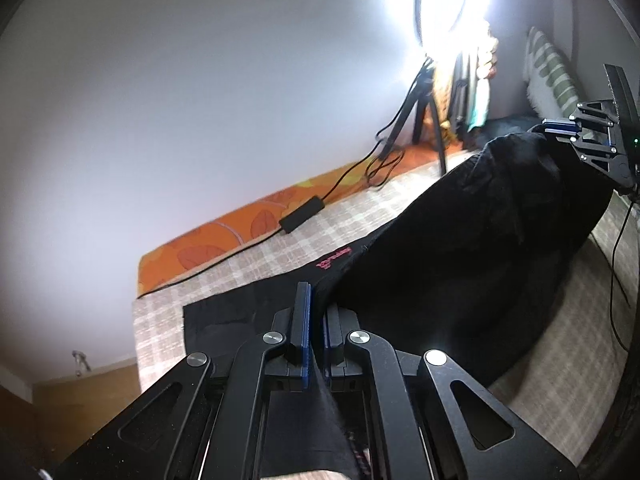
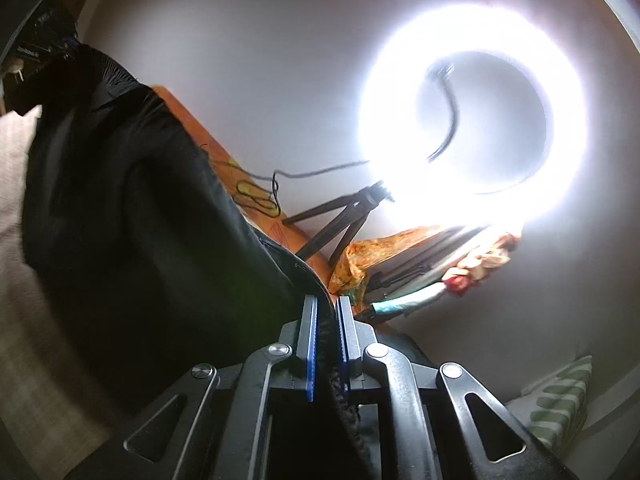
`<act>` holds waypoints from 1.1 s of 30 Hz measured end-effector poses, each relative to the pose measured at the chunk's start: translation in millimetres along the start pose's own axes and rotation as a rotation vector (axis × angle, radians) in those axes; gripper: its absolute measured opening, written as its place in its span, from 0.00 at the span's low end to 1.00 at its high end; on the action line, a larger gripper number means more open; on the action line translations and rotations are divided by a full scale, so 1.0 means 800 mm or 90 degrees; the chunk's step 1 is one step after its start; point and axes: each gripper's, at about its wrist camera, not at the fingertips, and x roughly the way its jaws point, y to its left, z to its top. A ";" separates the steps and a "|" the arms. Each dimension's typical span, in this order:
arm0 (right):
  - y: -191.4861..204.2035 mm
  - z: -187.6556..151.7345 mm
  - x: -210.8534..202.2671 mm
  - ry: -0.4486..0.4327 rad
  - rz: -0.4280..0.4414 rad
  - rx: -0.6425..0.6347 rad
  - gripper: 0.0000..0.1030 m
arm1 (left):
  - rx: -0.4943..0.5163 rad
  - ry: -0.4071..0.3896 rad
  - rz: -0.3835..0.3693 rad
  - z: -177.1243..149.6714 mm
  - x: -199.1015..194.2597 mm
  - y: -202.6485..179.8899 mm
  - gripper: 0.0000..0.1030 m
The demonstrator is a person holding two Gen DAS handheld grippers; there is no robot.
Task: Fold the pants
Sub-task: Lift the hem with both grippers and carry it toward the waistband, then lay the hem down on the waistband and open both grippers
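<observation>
Left wrist view. The left gripper [image 1: 318, 320] has its two blue-padded jaws drawn nearly together, with a fold of the black pants [image 1: 460, 248] pinched between them; the cloth passes through the narrow gap and hangs down toward the camera. From this grip the pants rise as a raised, sagging span to the upper right, where the right gripper [image 1: 560, 128] holds the far edge, its jaws likewise closed on the cloth. Part of the pants, with a small pink logo [image 1: 334, 259], lies flat on the checked bed cover [image 1: 256, 264]. An orange leaf-patterned sheet [image 1: 224, 236] borders the cover along the white wall [image 1: 180, 100]. A black power adapter [image 1: 302, 214] with its cable rests on the cover near that border. A bright ring light [image 1: 456, 4] stands on a tripod [image 1: 424, 116] at the back, beside a striped pillow [image 1: 552, 76].

Right wrist view. The right gripper [image 2: 327, 344] is almost fully closed, a thick hem of the pants [image 2: 132, 220] clamped between its blue pads. The dark cloth spreads away to the left, lifted above the bed cover [image 2: 16, 152]. The ring light [image 2: 476, 112] glares against the wall, its tripod [image 2: 340, 220] below it. A bundle of colourful cloth and rods [image 2: 416, 264] lies just beyond the jaws, and the striped pillow [image 2: 560, 400] sits at lower right.
</observation>
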 end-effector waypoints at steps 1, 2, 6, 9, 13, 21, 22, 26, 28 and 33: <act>0.002 0.003 0.020 0.010 0.005 -0.003 0.06 | -0.002 0.011 -0.001 0.002 0.013 0.005 0.03; 0.003 0.003 0.032 0.017 0.006 -0.007 0.06 | -0.003 0.017 -0.002 0.003 0.022 0.008 0.03; 0.021 0.004 0.089 0.047 0.014 -0.027 0.06 | -0.021 0.046 -0.009 0.008 0.061 0.025 0.03; 0.040 0.006 0.126 0.069 0.018 -0.036 0.06 | -0.026 0.069 -0.012 0.009 0.091 0.035 0.03; 0.058 0.004 0.165 0.095 0.026 -0.053 0.06 | -0.041 0.096 -0.014 0.001 0.122 0.047 0.08; 0.081 -0.007 0.206 0.124 0.029 -0.075 0.06 | -0.121 0.083 -0.041 -0.003 0.123 0.097 0.41; 0.082 -0.007 0.208 0.125 0.028 -0.076 0.06 | -0.123 0.080 -0.035 -0.003 0.118 0.102 0.42; 0.081 -0.005 0.230 0.130 0.027 -0.076 0.06 | -0.134 0.079 -0.020 -0.008 0.103 0.117 0.45; 0.083 -0.004 0.233 0.131 0.023 -0.078 0.06 | -0.146 0.079 -0.014 -0.014 0.095 0.128 0.45; 0.081 0.000 0.226 0.132 0.030 -0.073 0.08 | -0.180 0.066 0.003 -0.039 0.064 0.154 0.45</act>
